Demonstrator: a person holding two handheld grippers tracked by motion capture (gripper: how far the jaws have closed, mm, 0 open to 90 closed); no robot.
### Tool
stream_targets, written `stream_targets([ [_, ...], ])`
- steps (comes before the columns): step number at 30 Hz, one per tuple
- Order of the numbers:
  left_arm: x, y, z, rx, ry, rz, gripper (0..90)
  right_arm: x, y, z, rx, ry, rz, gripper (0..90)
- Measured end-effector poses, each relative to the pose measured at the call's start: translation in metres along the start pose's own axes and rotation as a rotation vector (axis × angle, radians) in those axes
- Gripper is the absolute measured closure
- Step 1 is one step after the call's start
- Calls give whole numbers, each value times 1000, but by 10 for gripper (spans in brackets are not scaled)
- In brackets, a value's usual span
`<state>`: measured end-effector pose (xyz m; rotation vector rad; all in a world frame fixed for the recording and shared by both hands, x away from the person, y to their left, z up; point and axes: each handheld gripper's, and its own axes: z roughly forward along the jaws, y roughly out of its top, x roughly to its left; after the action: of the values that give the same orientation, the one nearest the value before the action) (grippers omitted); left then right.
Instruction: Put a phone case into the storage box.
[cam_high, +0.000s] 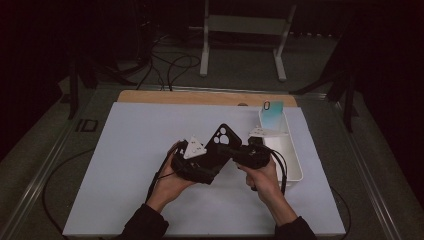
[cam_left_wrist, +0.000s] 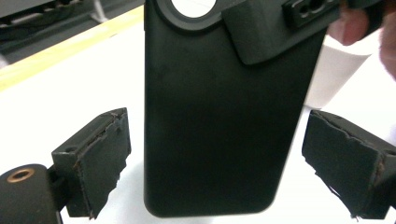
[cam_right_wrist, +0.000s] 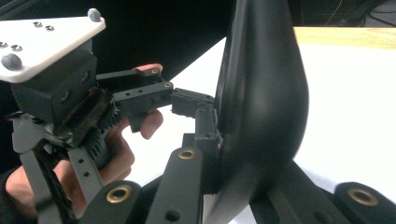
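Observation:
A black phone case with a camera cut-out is held up over the white mat between both grippers. My right gripper is shut on the case's upper edge; in the right gripper view its jaws pinch the thin wall of the case. My left gripper stands open around the lower end. In the left gripper view its two jaws sit apart on either side of the case, with a gap showing at the left jaw. The right gripper's jaw clamps the case near the cut-out.
A white tray lies on the mat's right side, with a teal phone case leaning at its far end and a white piece across it. The white mat covers the table; a wooden strip runs along the far edge.

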<state>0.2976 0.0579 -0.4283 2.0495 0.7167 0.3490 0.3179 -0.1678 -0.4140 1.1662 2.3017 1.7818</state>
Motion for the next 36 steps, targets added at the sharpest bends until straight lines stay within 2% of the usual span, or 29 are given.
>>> stream_targets([
  [7, 4, -3, -3, -2, -40, -1, 60, -3, 2, -7, -7, -8, -5, 855],
  [10, 4, -4, -3, 9, -36, -5, 47, -4, 3, -10, -4, -5, -12, 854],
  [16, 7, -4, -3, 1, -98, -33, 25, 0, 5, -16, 12, 26, -61, 853],
  [19, 7, -5, -2, 1, -123, -27, 24, 4, 7, -16, 21, 70, -99, 853],
  [21, 6, -5, -2, -2, -133, -28, 28, 6, 7, -16, 23, 79, -108, 853],
  [22, 6, -5, -2, -3, -157, -22, 28, 8, 8, -16, 29, 85, -122, 853],
  [24, 4, -5, -2, 0, -185, -5, 60, 13, 9, -14, 33, 119, -151, 853],
  [25, 4, -5, -2, 0, -185, -5, 78, 13, 9, -14, 33, 119, -151, 853],
  [27, 2, -6, -2, 2, -200, 9, 111, 16, 11, -14, 19, 157, -169, 852],
  [29, 2, -6, -2, 2, -200, 9, 140, 17, 12, -14, 14, 163, -177, 852],
  [30, 3, -8, -3, -7, -213, 7, 201, 17, 13, -15, 13, 165, -184, 853],
  [33, 4, -9, -4, -1, -248, 8, 264, 16, 13, -16, 17, 168, -188, 853],
  [36, 4, -11, -5, -5, -263, 13, 383, 14, 14, -19, 9, 168, -201, 850],
])
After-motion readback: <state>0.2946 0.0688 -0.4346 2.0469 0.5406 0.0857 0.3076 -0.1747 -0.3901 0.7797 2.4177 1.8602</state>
